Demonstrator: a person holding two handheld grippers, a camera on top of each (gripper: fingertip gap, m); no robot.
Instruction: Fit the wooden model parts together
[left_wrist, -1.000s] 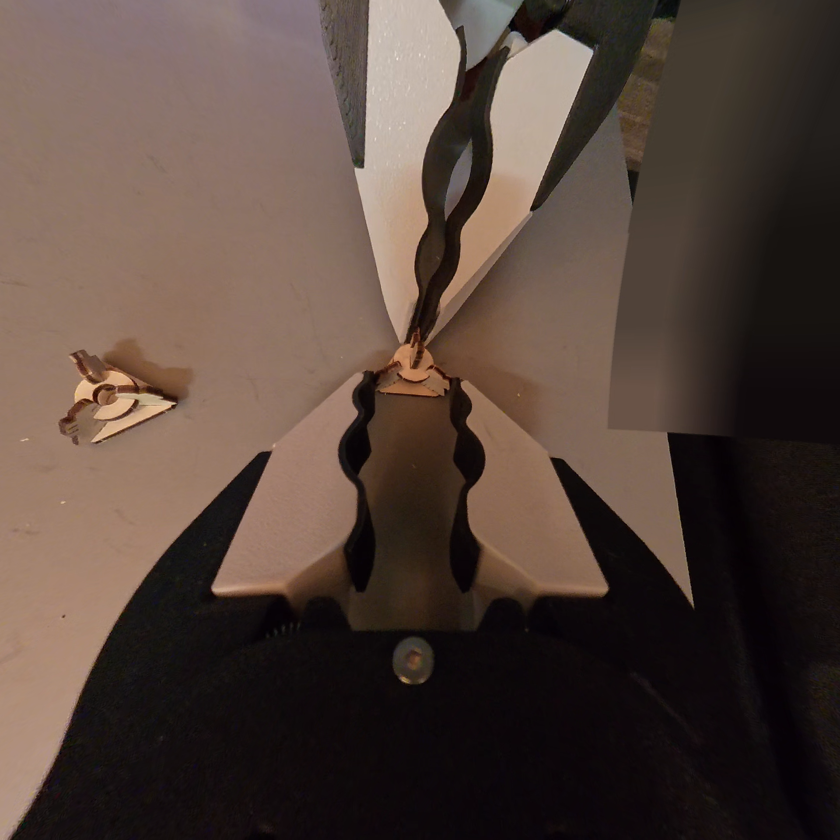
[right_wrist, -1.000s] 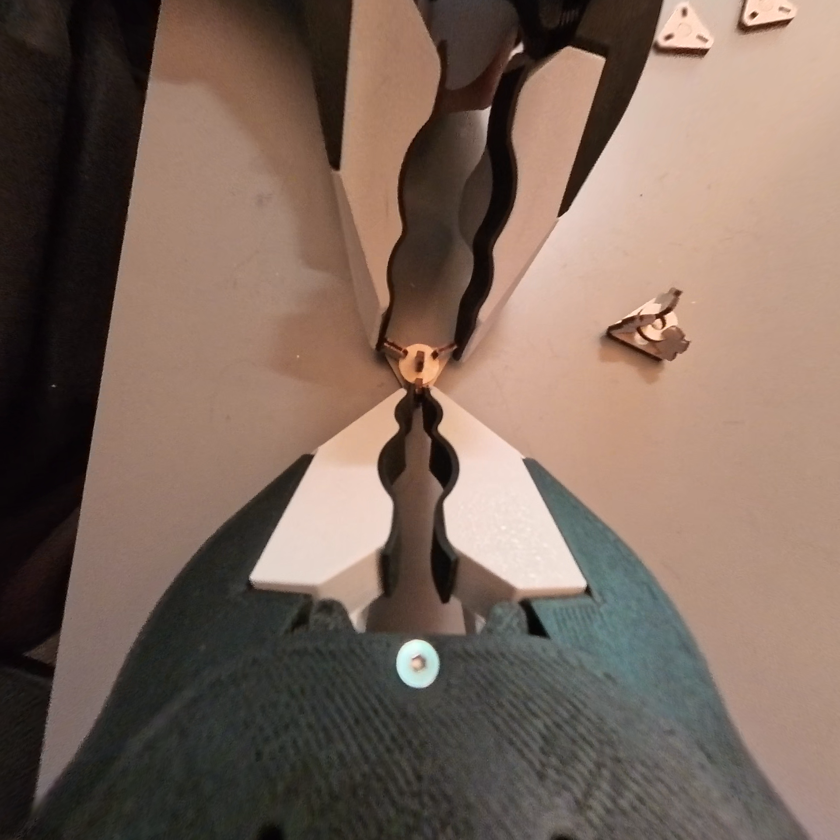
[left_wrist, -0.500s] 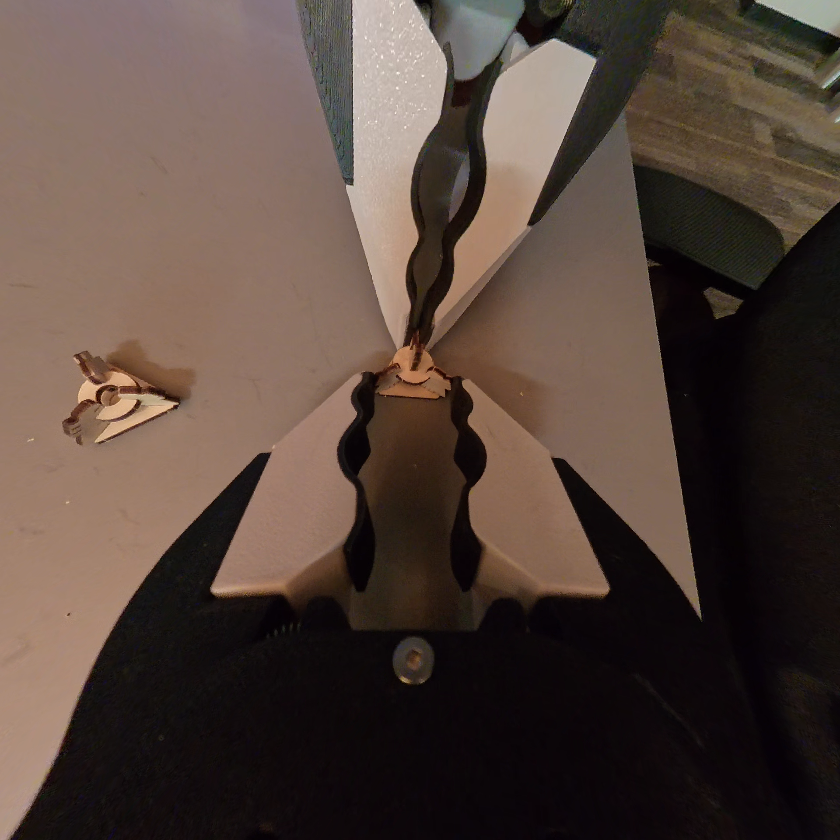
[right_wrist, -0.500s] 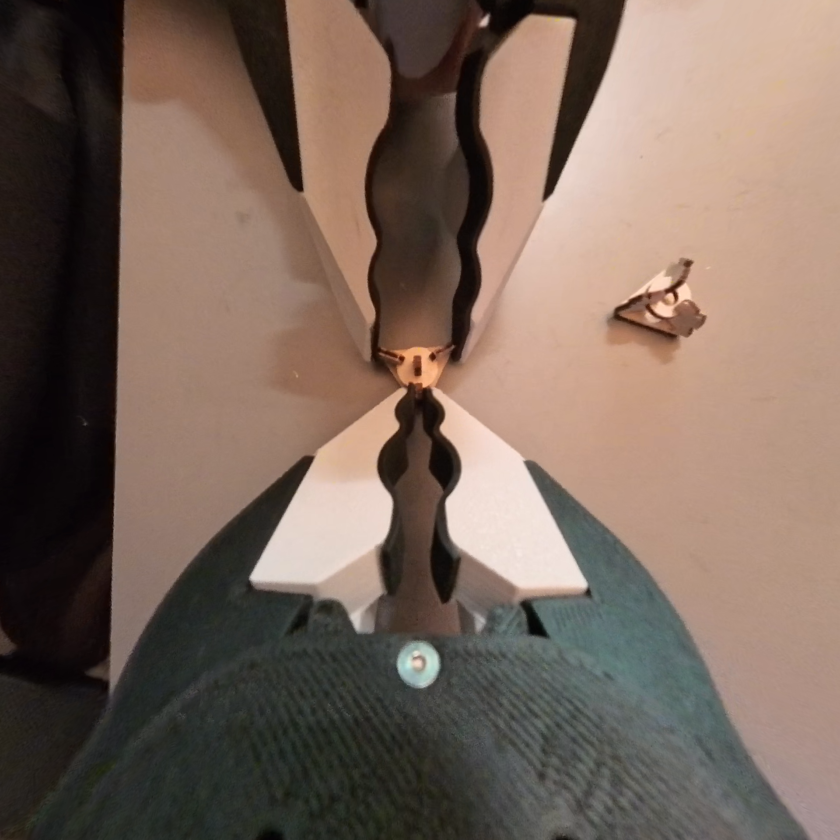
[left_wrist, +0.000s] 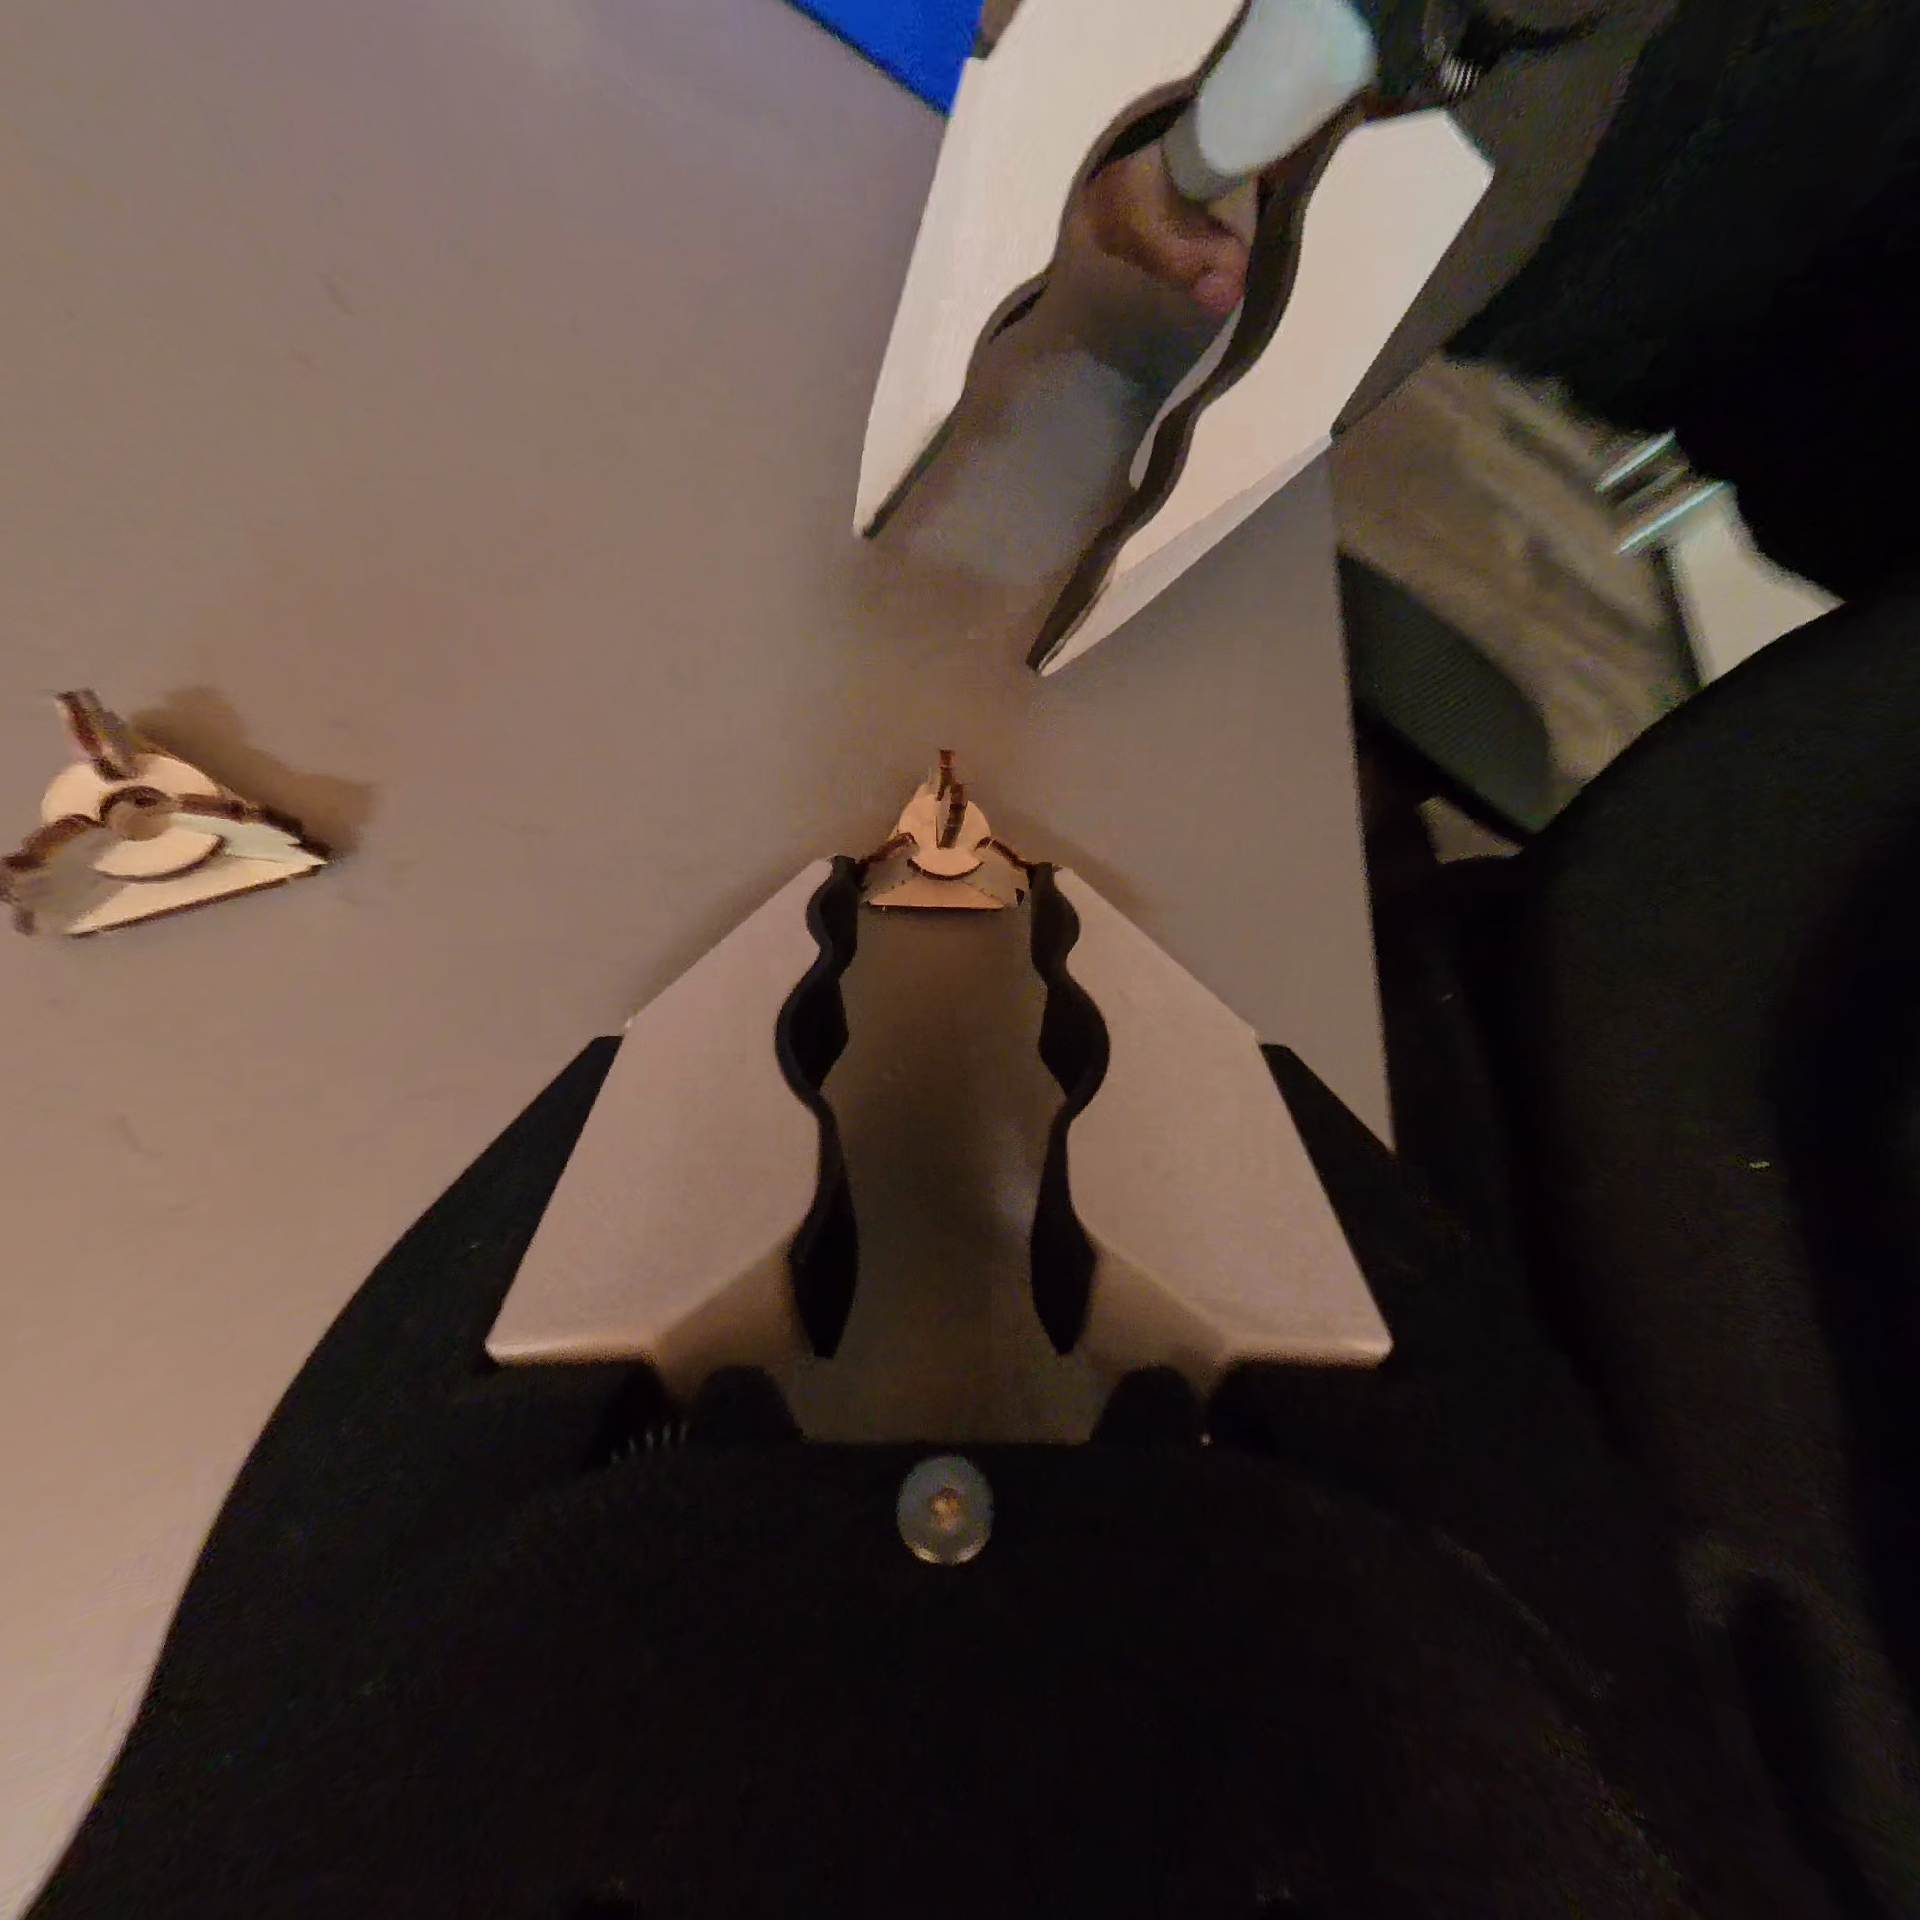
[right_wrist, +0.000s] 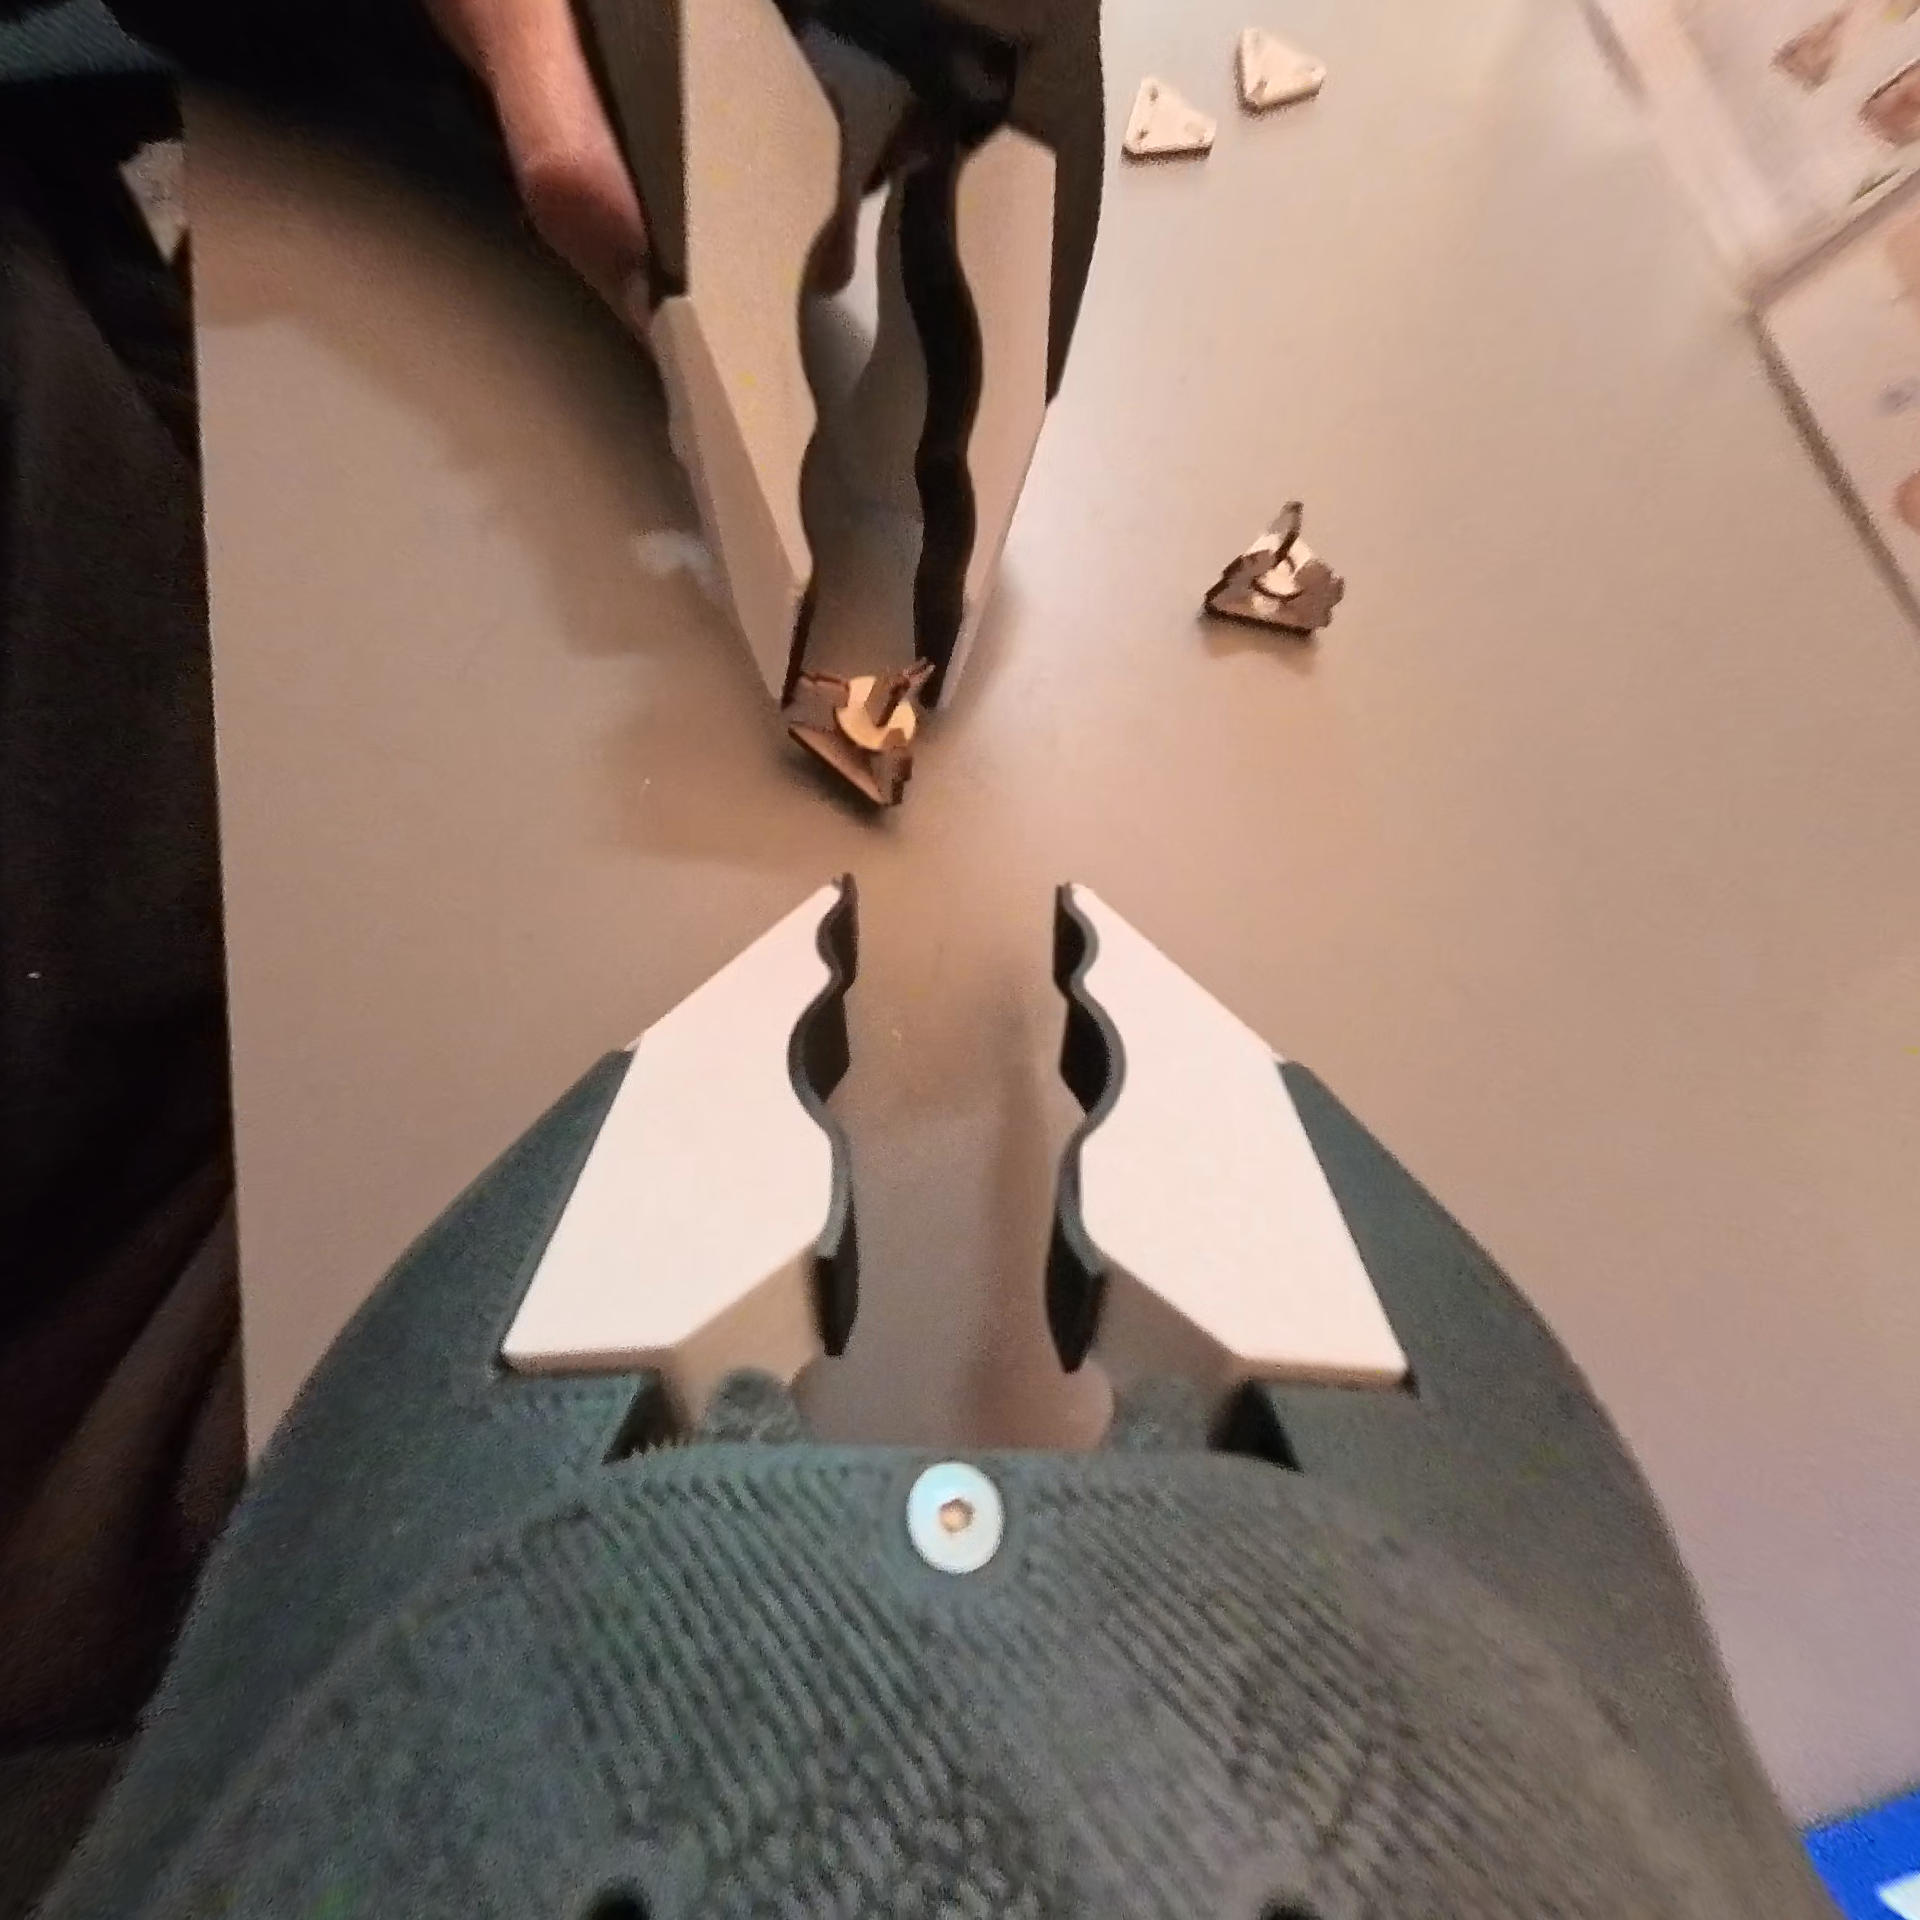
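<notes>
My left gripper (left_wrist: 943, 883) is shut on a small triangular wooden assembly (left_wrist: 940, 862) with a round disc and thin upright pegs, held at the fingertips just above the table (left_wrist: 520, 468). It also shows in the right wrist view (right_wrist: 857, 727), gripped between the left gripper's fingers (right_wrist: 821, 582). My right gripper (right_wrist: 954, 899) is open and empty, drawn back from the assembly; in the left wrist view it hangs at the upper right (left_wrist: 966, 582). A second like wooden assembly (left_wrist: 156, 852) lies on the table to the left, also in the right wrist view (right_wrist: 1276, 587).
Two flat wooden triangles (right_wrist: 1169, 125) (right_wrist: 1278, 68) lie at the far edge of the table. A light board or tray (right_wrist: 1849, 343) sits at the right. The table's edge (left_wrist: 1351, 831) and a dark chair (left_wrist: 1455, 675) lie to the right in the left wrist view. There is about 5 cm between the tips of the two grippers.
My right gripper opened, let go of the peg on the assembly and pulled back from it. My left gripper keeps its hold on the assembly.
</notes>
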